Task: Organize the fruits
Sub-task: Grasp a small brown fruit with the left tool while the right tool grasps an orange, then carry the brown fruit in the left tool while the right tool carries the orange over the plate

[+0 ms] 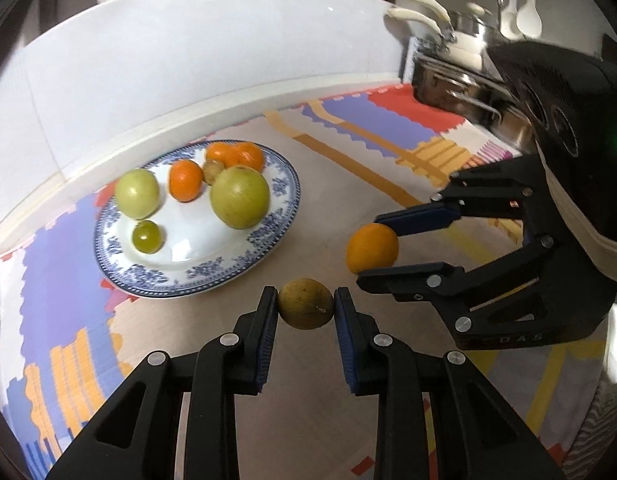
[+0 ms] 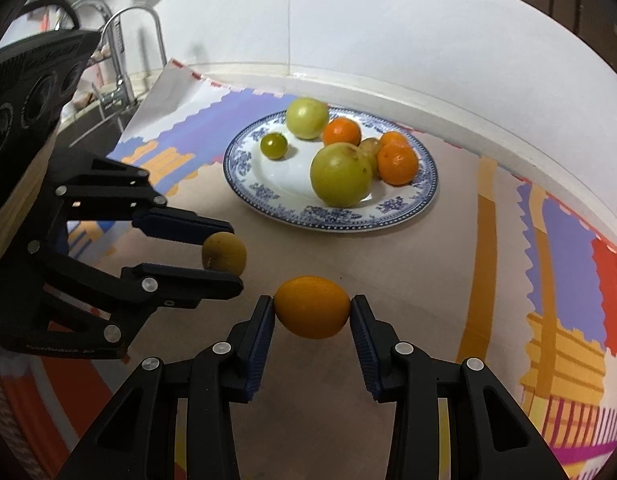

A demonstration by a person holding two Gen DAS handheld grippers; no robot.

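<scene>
L gripper (image 1: 305,307) clamped on round brownish-yellow fruit (image 1: 305,303), R gripper (image 2: 312,307) on smooth orange citrus (image 2: 312,307), both held short of blue-patterned china plate (image 1: 120,272); roll-off risk w/ crowded plate.

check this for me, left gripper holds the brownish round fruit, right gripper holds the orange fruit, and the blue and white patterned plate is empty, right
Not quite. The blue and white patterned plate is not empty: both wrist views show green, orange and small brownish fruits lying on it. The rest stands: the left gripper holds the brownish round fruit and the right gripper holds the orange fruit.
</scene>
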